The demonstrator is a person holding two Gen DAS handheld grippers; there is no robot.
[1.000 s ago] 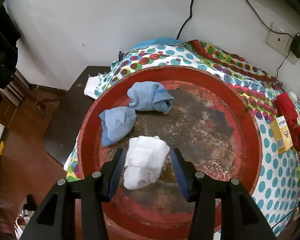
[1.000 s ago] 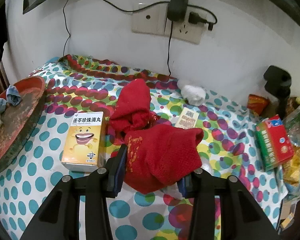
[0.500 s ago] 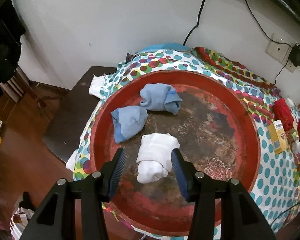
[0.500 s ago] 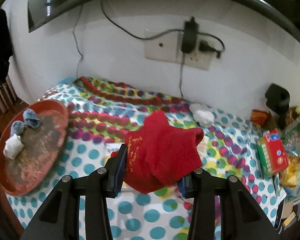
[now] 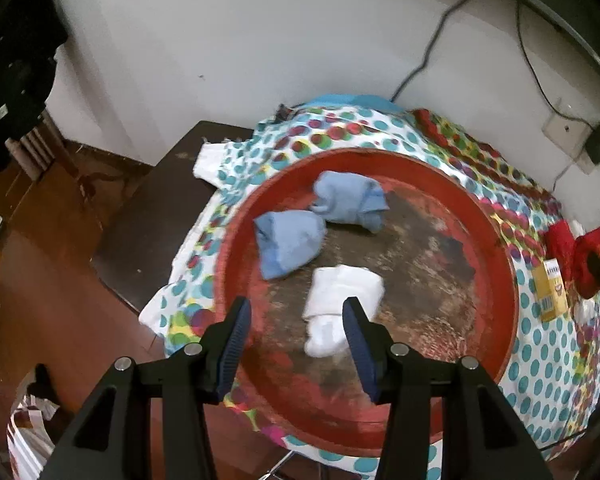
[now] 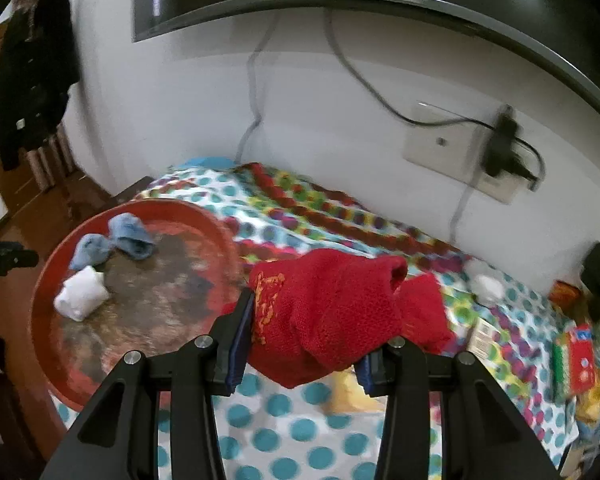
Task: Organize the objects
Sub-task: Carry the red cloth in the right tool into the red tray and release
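Observation:
A round red tray point(image 5: 496, 248) point(image 6: 48, 280) lies on the dotted tablecloth and holds a white rolled sock point(image 5: 340, 304) point(image 6: 80, 294) and two blue rolled socks point(image 5: 288, 242) point(image 5: 350, 200). My left gripper point(image 5: 298, 320) is open and empty, raised above the tray's near side, with the white sock lying below between its fingers. My right gripper point(image 6: 304, 328) is shut on a red sock bundle point(image 6: 324, 312) and holds it in the air right of the tray. A second red sock point(image 6: 424, 312) lies on the cloth behind it.
A yellow box point(image 5: 554, 292) lies right of the tray. A white sock point(image 6: 486, 286), a small carton point(image 6: 486, 332) and a red-green packet point(image 6: 574, 360) lie at the right. A wall socket with a plug point(image 6: 500, 148) and cables hang behind. The table's left edge drops to a dark stand point(image 5: 156, 216).
My left gripper has drawn back and up from the white sock, which stays in the tray. My right gripper has lifted the red sock bundle and carried it left towards the tray.

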